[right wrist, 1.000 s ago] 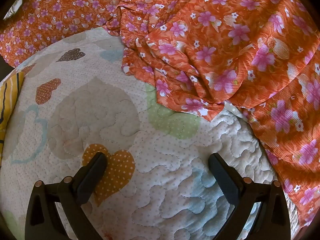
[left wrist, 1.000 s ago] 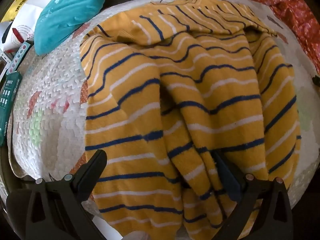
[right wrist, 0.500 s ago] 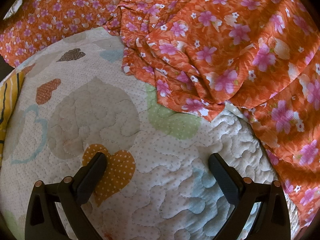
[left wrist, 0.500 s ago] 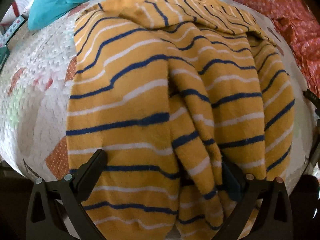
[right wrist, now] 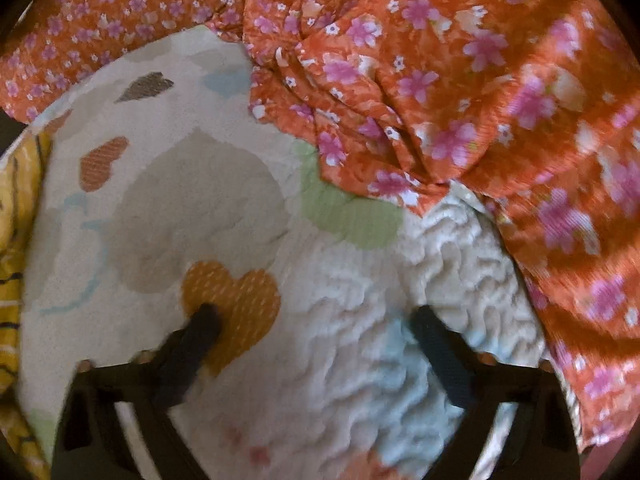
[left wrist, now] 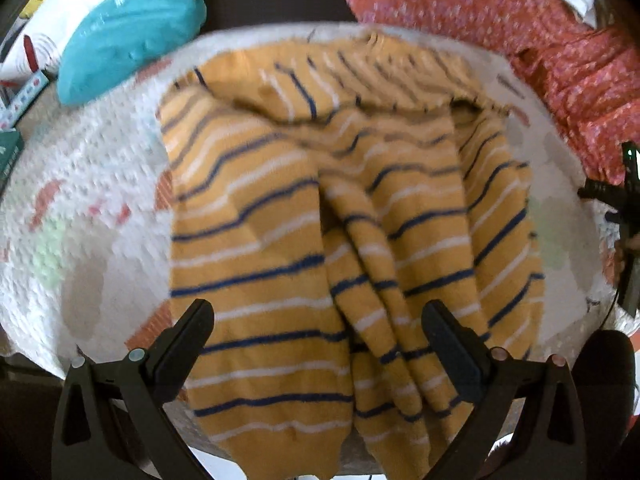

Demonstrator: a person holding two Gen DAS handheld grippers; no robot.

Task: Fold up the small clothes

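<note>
Left hand-held gripper (left wrist: 318, 322) pulled back, spread over striped yellow garment (left wrist: 320, 216), right hand-held gripper (right wrist: 316, 320) spread above quilt (right wrist: 340, 300)

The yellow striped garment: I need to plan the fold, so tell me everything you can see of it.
The yellow striped garment is mustard knit-looking cloth with navy and white stripes. It lies crumpled on the quilted mat, bunched in lengthwise folds down its middle, its near end hanging over the mat's edge. The left tool hovers open above it, gripping nothing. Its edge also shows at the right wrist view's left border.
</note>
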